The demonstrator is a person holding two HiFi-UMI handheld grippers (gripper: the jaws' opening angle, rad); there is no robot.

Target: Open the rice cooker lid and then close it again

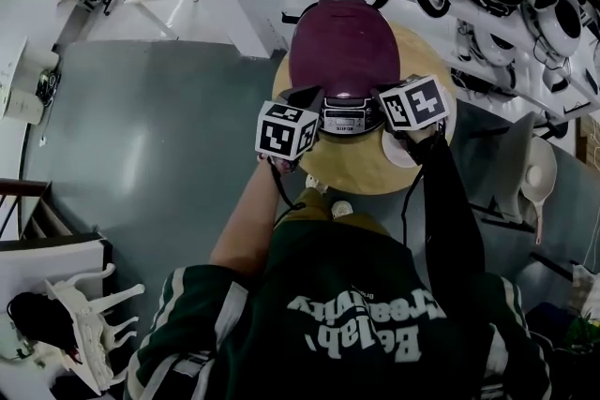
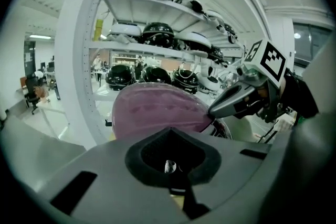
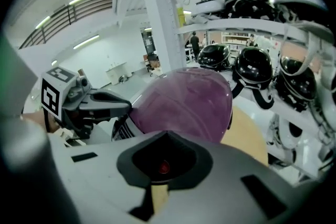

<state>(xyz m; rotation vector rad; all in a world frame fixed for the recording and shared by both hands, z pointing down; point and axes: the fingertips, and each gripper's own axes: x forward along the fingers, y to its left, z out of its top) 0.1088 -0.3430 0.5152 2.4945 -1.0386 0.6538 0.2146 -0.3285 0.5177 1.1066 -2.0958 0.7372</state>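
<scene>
Head view, nearest first: person's dark green sweatshirt, both arms reaching forward over the near edge of the round wooden tabletop.

Left tool and right tool sit side by side near the middle of the tabletop, flanking the rice cooker's control panel. Marker cubes hide most of each tool from above, so jaw state doesn't read there.

Left gripper view: left tool is clenched, jaws together around a small diamond recess, nothing between them. Only this view shows the right tool from the side: its tip sits at the lid's front rim on the right. Can't tell whether it touches.

Right gripper view: right tool is also clenched, nothing in it. It shows the mirror case: the left tool points at the lid's front rim from the left, just beside it.

Rice cooker stands toward the far edge of the tabletop, panel facing the near edge. From above the maroon lid covers the body and looks down. Latch state not visible in any view.

Small white disc lies near the right edge, beside the right tool.

Beyond the far edge: white shelves stacked with black helmets, seen from the front only in the gripper views.
</scene>
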